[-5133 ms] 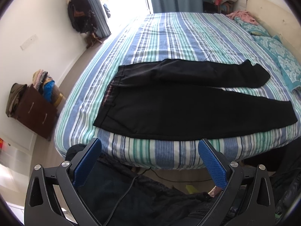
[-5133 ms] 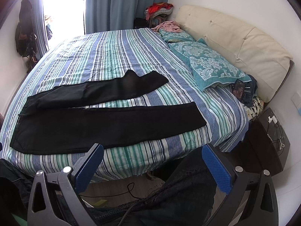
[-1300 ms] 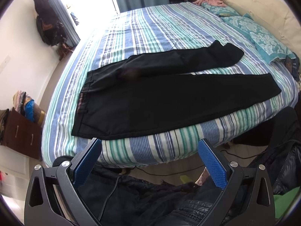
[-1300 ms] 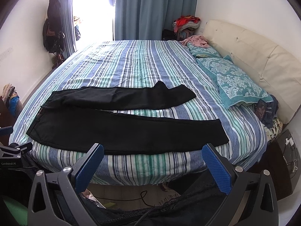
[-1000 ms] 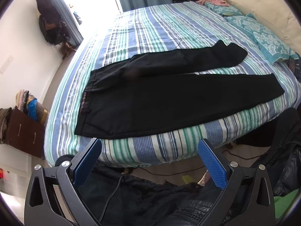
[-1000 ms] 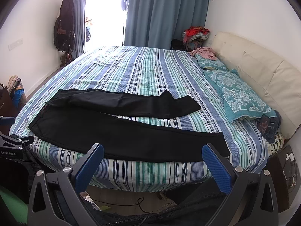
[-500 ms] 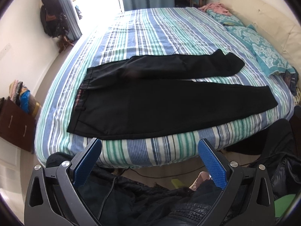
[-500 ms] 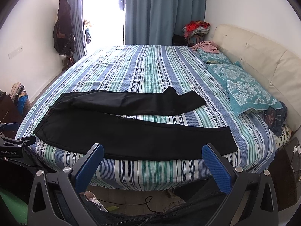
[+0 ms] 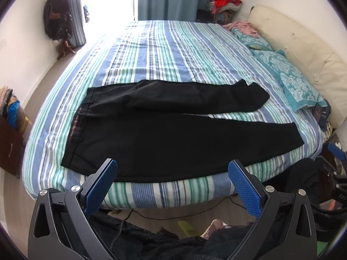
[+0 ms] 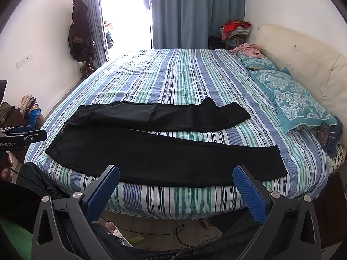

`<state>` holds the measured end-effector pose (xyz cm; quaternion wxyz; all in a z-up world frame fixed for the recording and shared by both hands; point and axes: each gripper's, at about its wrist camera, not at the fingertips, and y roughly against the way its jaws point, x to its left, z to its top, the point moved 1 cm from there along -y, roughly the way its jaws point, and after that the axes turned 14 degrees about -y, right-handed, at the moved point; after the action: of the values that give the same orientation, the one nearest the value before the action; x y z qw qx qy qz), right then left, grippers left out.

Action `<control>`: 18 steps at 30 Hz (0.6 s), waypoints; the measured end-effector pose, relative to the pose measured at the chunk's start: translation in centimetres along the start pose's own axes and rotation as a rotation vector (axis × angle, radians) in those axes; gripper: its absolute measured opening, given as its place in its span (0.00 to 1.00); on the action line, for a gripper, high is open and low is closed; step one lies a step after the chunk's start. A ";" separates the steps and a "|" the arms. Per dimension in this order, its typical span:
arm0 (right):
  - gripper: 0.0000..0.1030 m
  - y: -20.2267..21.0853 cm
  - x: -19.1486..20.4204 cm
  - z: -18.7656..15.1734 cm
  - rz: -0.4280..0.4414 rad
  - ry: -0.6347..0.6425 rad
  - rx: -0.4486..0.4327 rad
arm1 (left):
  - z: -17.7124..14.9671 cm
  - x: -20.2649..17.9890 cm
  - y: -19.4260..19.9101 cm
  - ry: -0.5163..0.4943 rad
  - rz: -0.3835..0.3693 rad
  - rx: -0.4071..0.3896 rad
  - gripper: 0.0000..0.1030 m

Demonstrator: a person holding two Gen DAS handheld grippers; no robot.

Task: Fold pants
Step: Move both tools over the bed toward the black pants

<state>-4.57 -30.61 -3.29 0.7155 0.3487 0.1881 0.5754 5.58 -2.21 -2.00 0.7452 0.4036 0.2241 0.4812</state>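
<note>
Black pants (image 9: 173, 134) flat on the striped bed (image 9: 164, 49) near its near edge, waistband left, legs splayed right. Left gripper (image 9: 173, 186) and right gripper (image 10: 176, 189) both wide open, empty, off the bed's near edge.

Left tool (image 9: 172, 183) spread wide, empty; right tool (image 10: 176, 187) likewise.

Striped bed (image 10: 184, 75), teal pillows (image 10: 299, 99) (by cream headboard (image 10: 308, 58))

pants (image 9: 173, 138): matt black cloth | bedsheet (image 9: 164, 49): striped woven cloth
</note>
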 end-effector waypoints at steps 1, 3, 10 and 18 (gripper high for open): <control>1.00 -0.1 -0.1 0.1 0.003 -0.003 0.000 | 0.0 0.0 -0.1 0.003 0.003 0.000 0.99; 1.00 -0.4 -0.3 0.4 0.014 -0.010 0.002 | 0.2 -0.1 -0.1 -0.003 0.026 0.000 0.99; 1.00 -1.8 -0.4 1.0 0.027 -0.002 -0.003 | 0.9 -0.2 0.4 -0.024 0.103 -0.029 0.99; 1.00 -2.0 -0.9 3.2 0.051 0.014 -0.135 | 2.6 0.2 0.7 0.015 0.083 -0.137 0.99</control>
<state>-1.28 -32.59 -2.67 0.7211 0.3003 0.1448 0.6073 7.19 -2.92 0.06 0.7487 0.3572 0.1792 0.5289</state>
